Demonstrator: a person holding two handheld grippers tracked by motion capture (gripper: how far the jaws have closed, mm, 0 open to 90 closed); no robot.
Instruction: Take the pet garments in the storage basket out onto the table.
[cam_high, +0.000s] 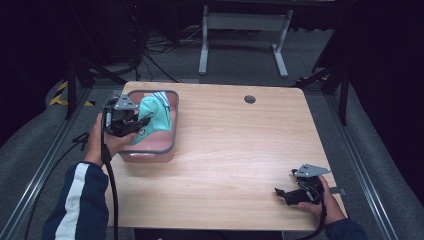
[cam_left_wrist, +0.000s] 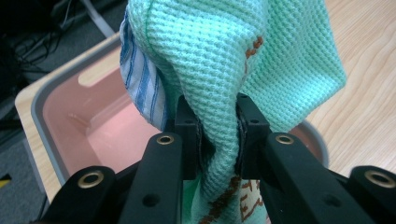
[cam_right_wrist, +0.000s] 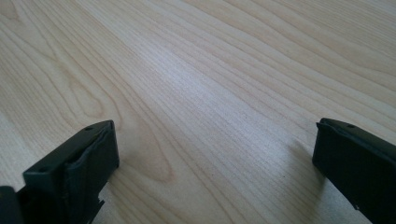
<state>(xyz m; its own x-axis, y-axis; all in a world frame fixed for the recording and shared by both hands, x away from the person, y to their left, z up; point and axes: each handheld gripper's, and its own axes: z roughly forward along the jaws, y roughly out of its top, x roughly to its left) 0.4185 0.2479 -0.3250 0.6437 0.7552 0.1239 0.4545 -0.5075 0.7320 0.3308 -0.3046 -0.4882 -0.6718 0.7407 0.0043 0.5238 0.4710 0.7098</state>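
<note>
Left gripper pinching green cloth hiding striped fabric, right gripper spread

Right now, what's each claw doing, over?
Left gripper shut on green cloth, above pink bin. Right gripper open, low over bare table. Nothing in the way.

A light wood surface with a round cable hole stands on grey carpeted floor. Beyond it, a white desk frame, tangled cables, dark curtained surroundings.
</note>
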